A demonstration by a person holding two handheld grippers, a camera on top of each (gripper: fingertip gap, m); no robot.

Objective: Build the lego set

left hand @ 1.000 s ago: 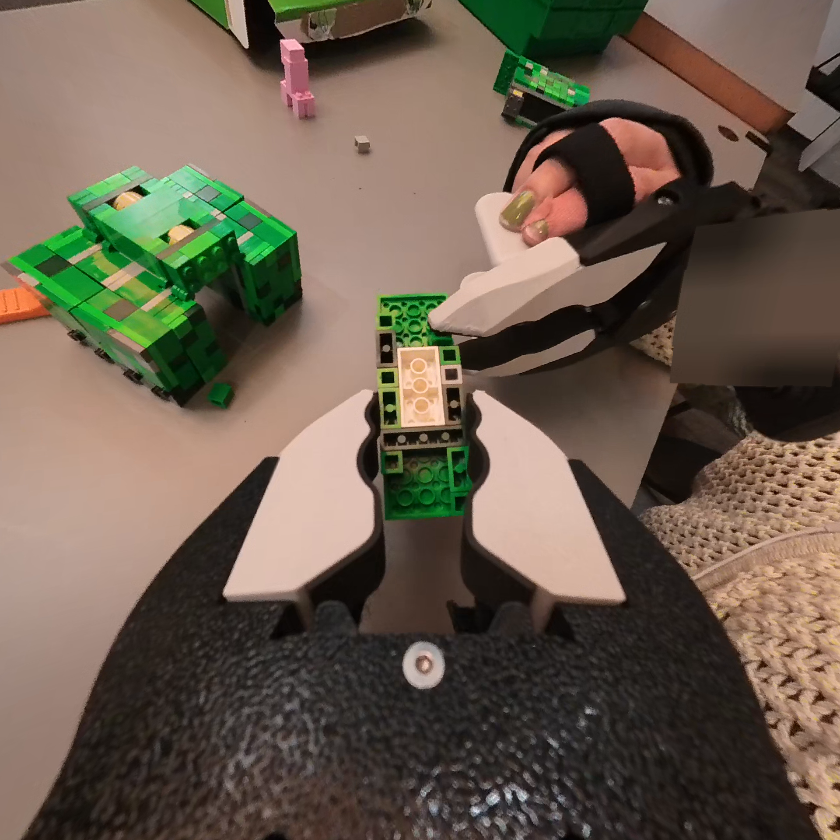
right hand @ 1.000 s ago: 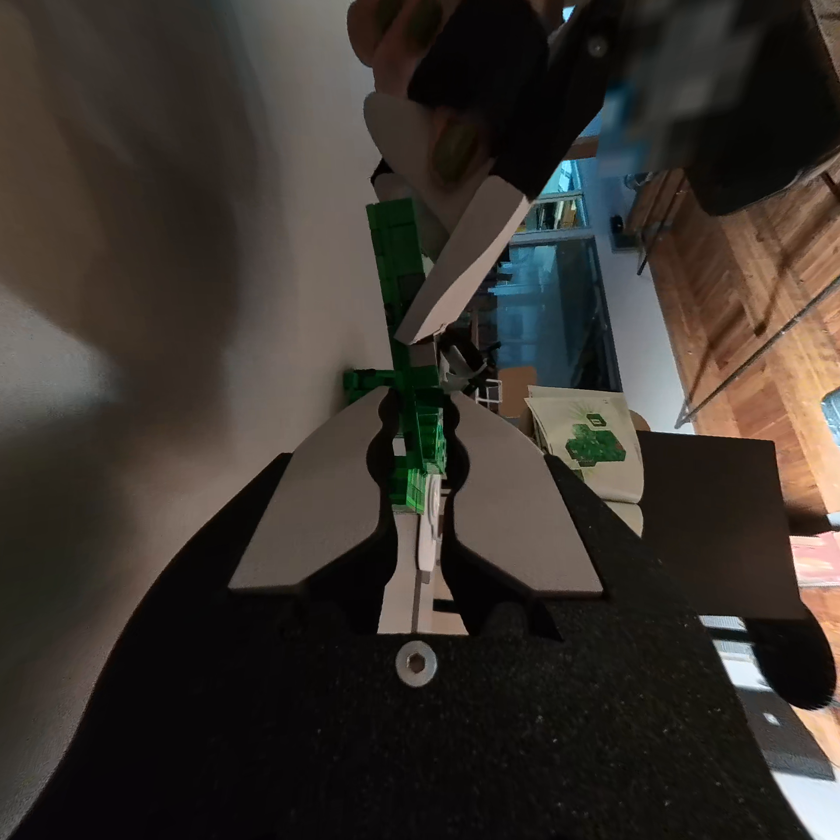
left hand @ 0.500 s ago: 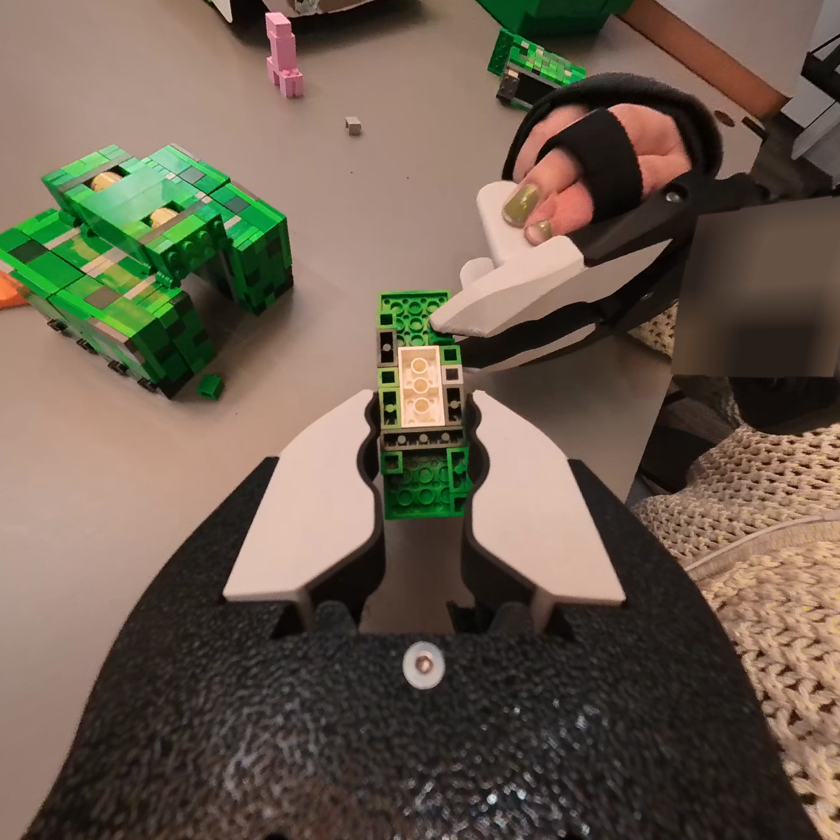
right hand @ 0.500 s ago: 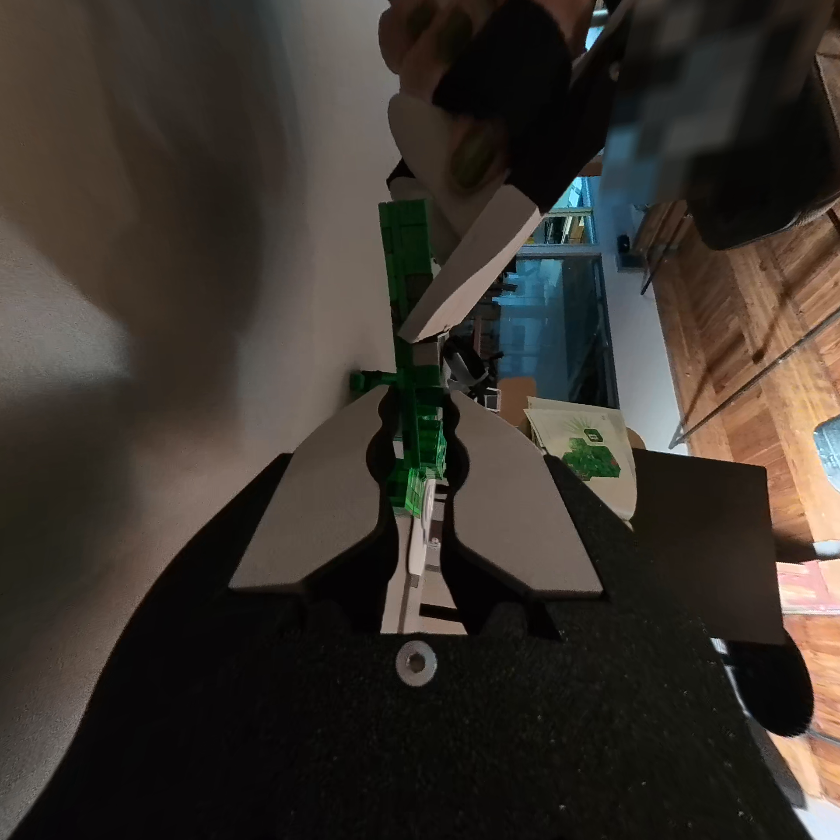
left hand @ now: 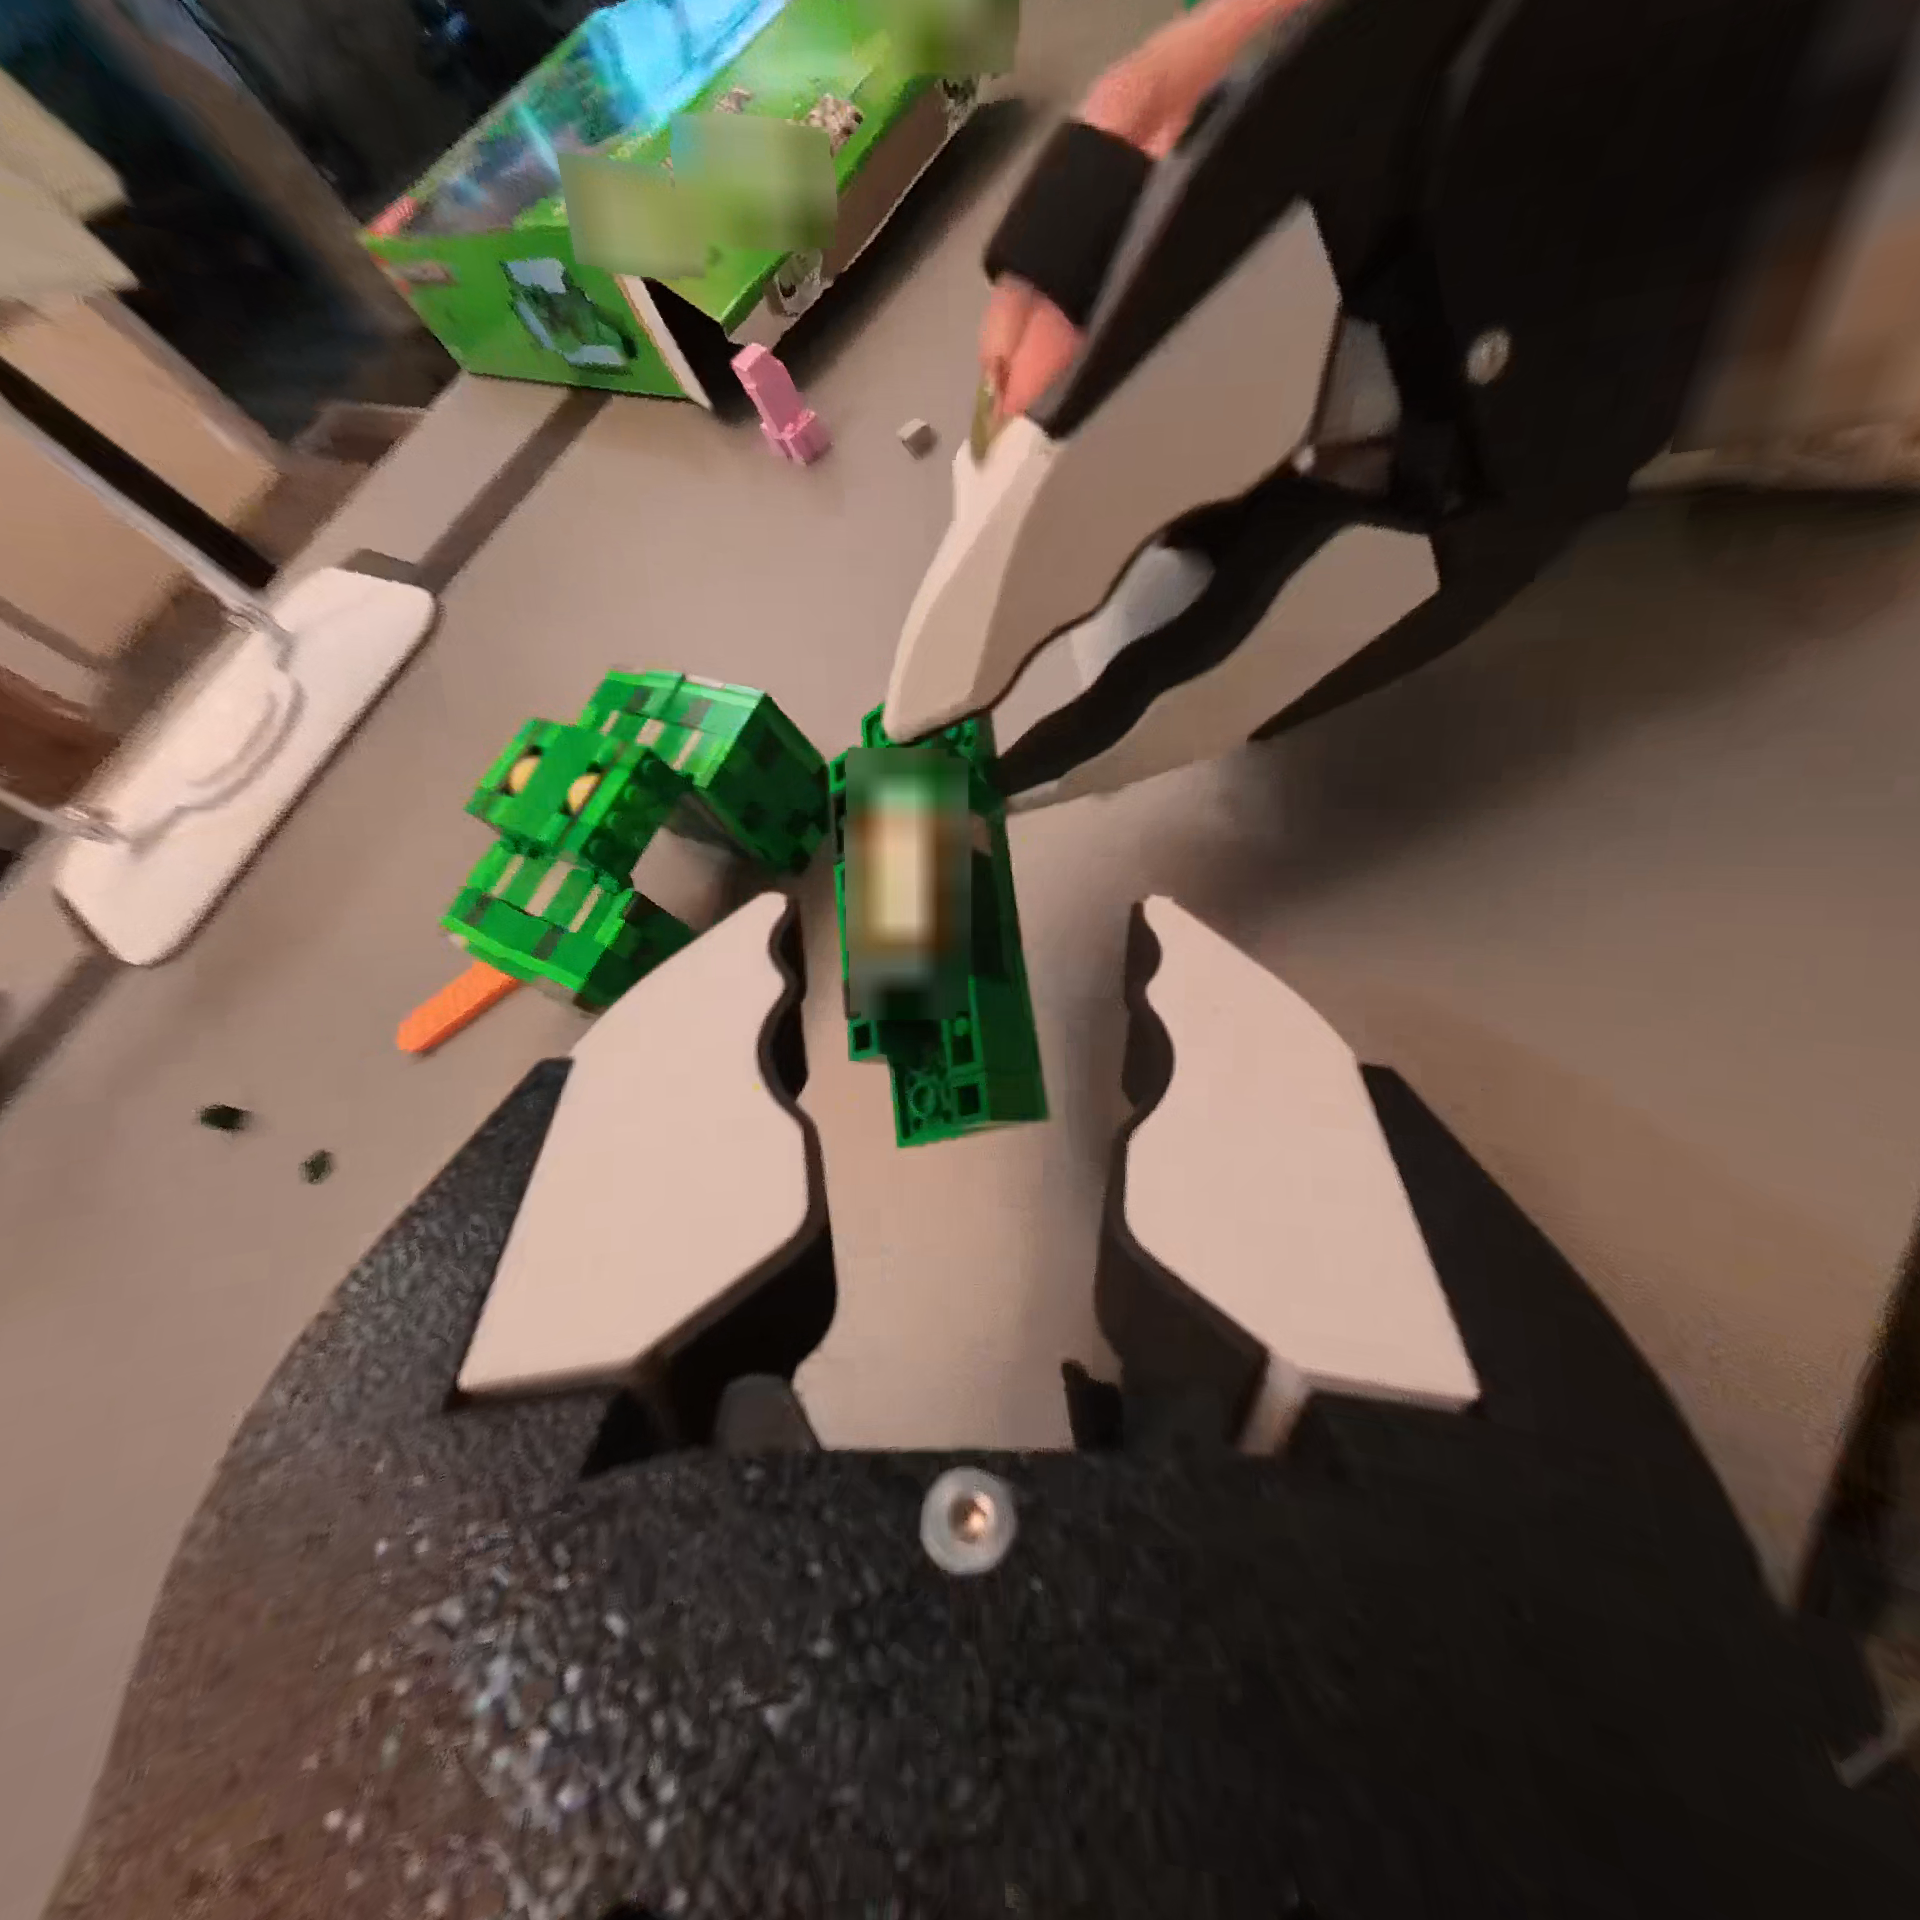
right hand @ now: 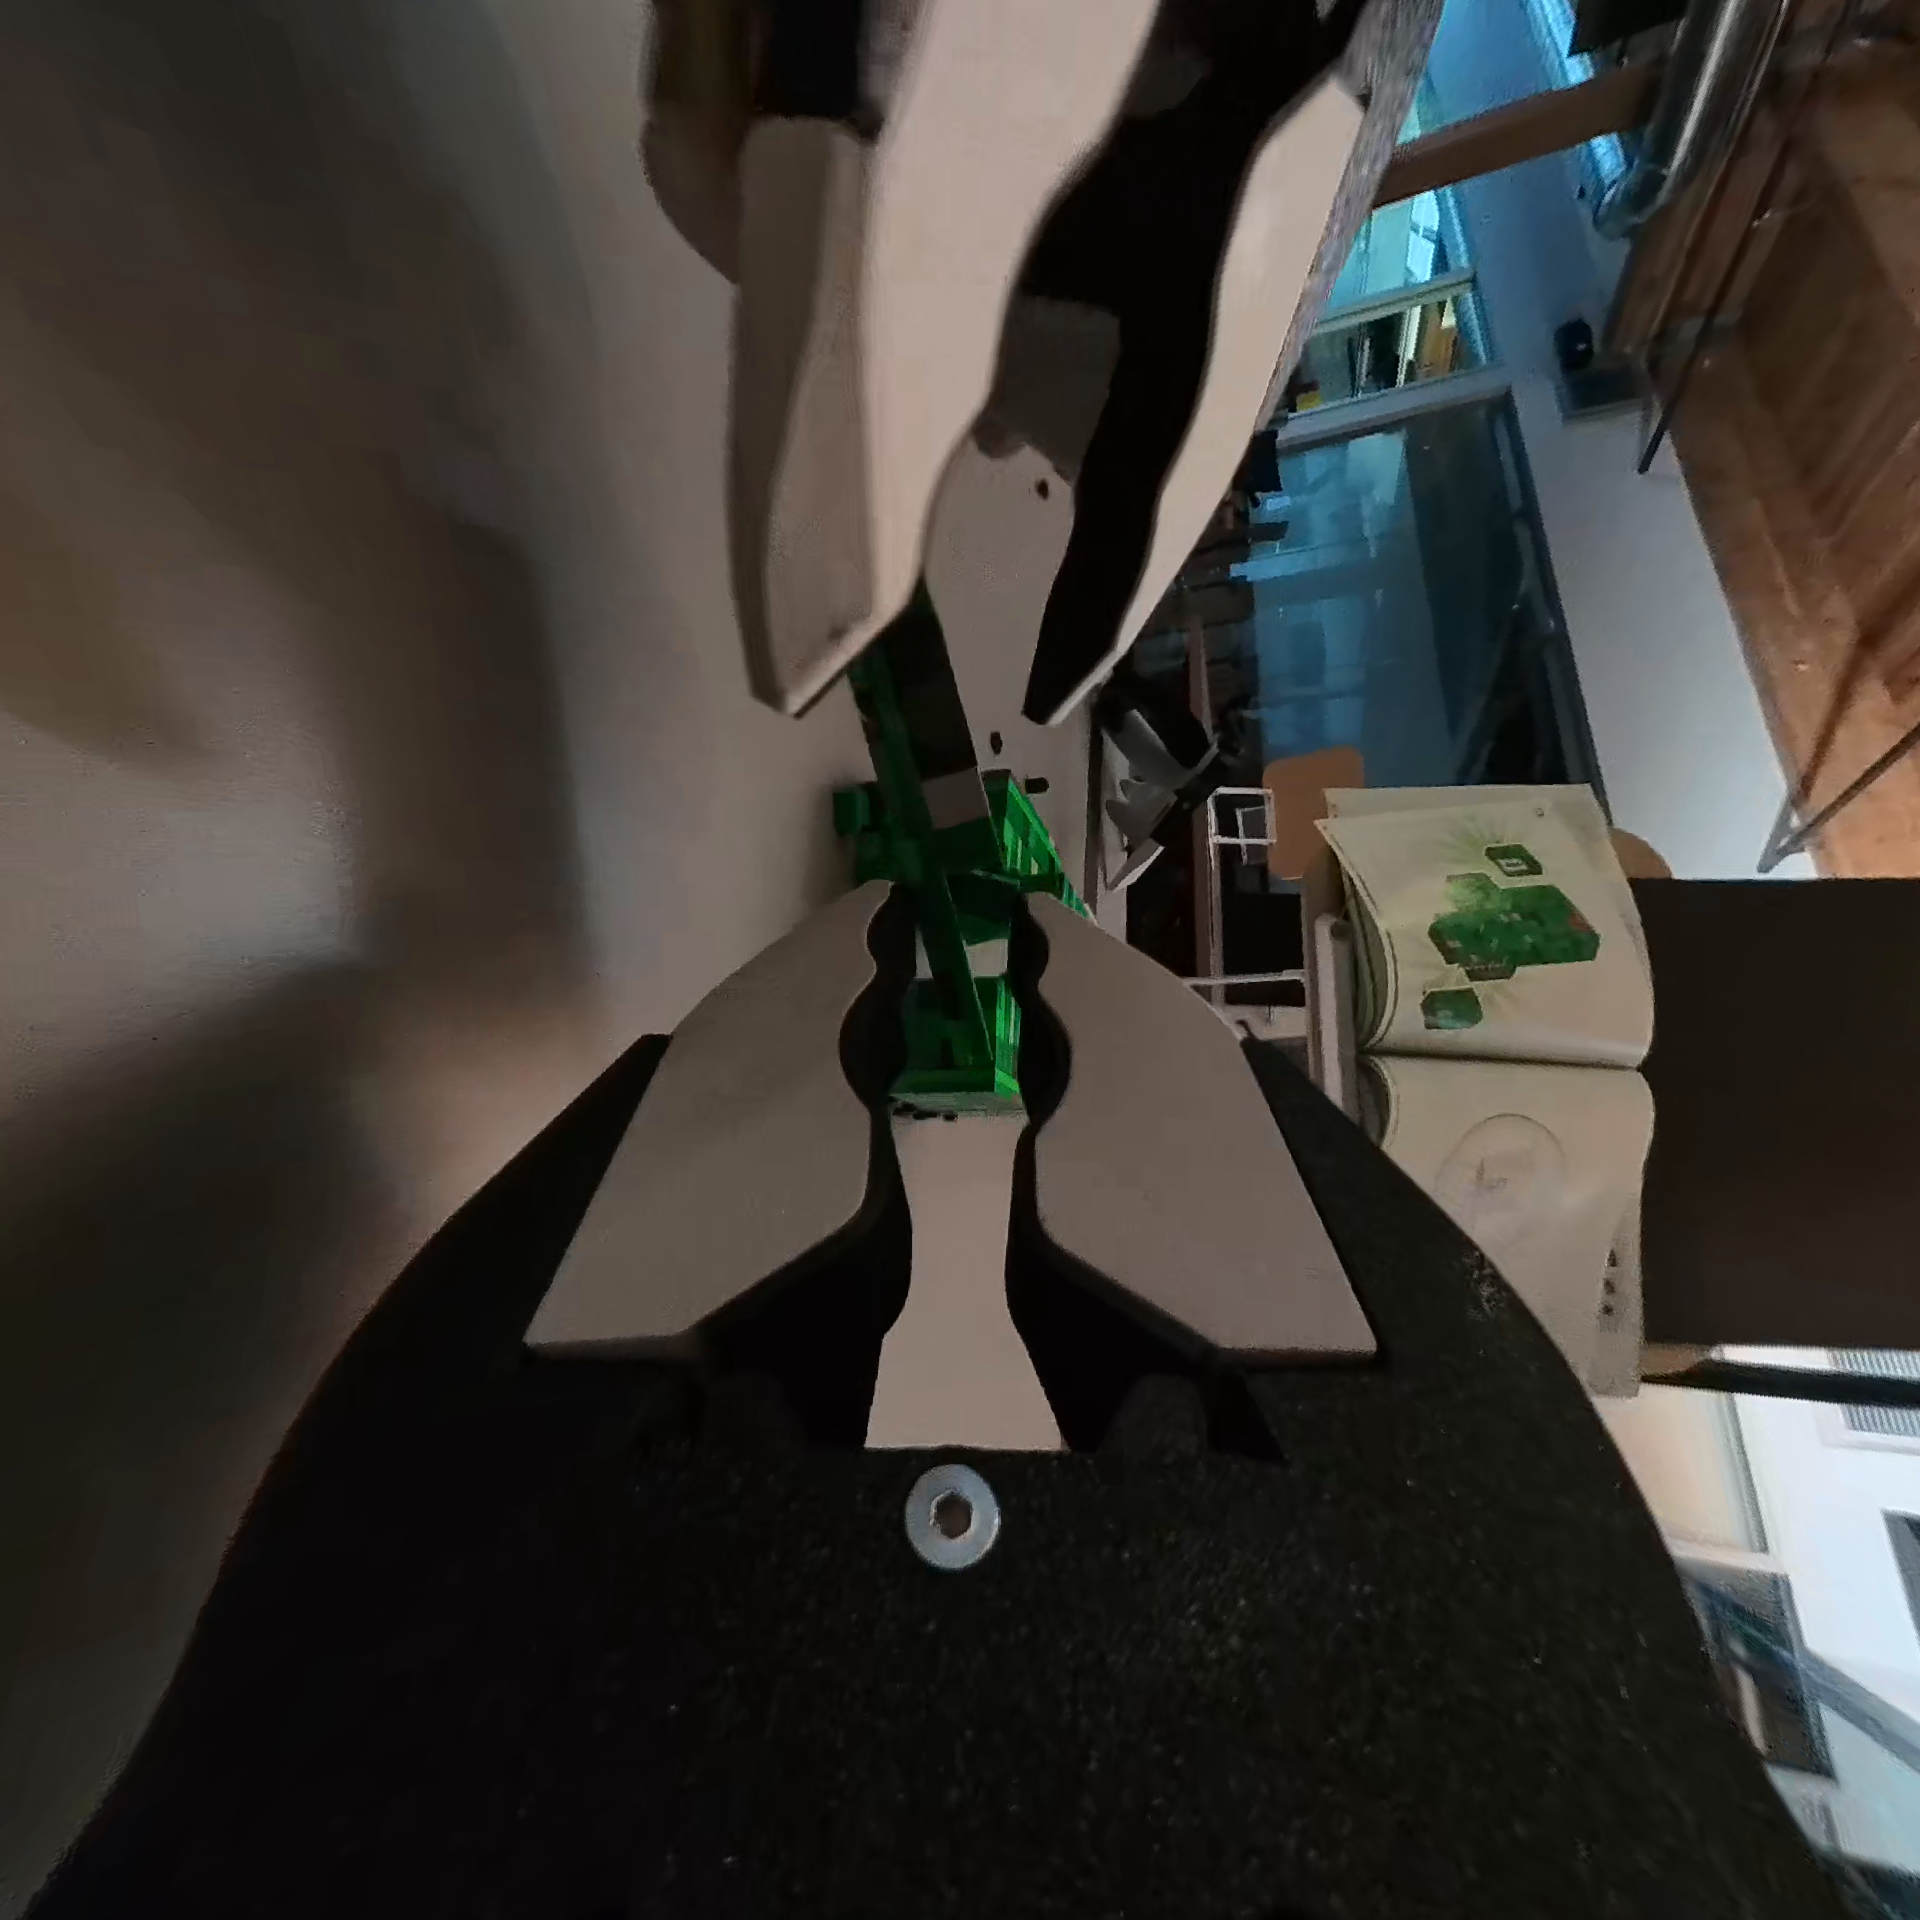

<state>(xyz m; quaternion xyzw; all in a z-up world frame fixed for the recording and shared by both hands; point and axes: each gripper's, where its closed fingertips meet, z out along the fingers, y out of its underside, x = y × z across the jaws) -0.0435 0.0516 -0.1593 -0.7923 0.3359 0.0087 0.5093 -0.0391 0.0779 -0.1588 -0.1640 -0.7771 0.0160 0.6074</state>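
A long green lego assembly (left hand: 977,1070) with a pale middle is held in the air over the grey table (left hand: 1455,987). My right gripper (left hand: 961,758) comes in from the upper right and is shut on its far end. In the right wrist view my right gripper (right hand: 958,899) clamps the green assembly (right hand: 951,1039) between both pads. My left gripper (left hand: 961,914) is open, with its fingers wide on either side of the assembly's near end and not touching it. It also shows open at the top of the right wrist view (right hand: 914,712).
A large green lego build (left hand: 634,831) lies on the table just left of the assembly, with an orange piece (left hand: 457,1008) beside it. A pink figure (left hand: 784,405), a small grey piece (left hand: 914,436) and a green box (left hand: 623,260) lie farther back. An instruction booklet (right hand: 1486,935) lies open. Less than 4 cm separates the two grippers' tips.
My left gripper has opened and let go of the green assembly, which stays in my right gripper. The left view has swung, so the big green build now sits close by.
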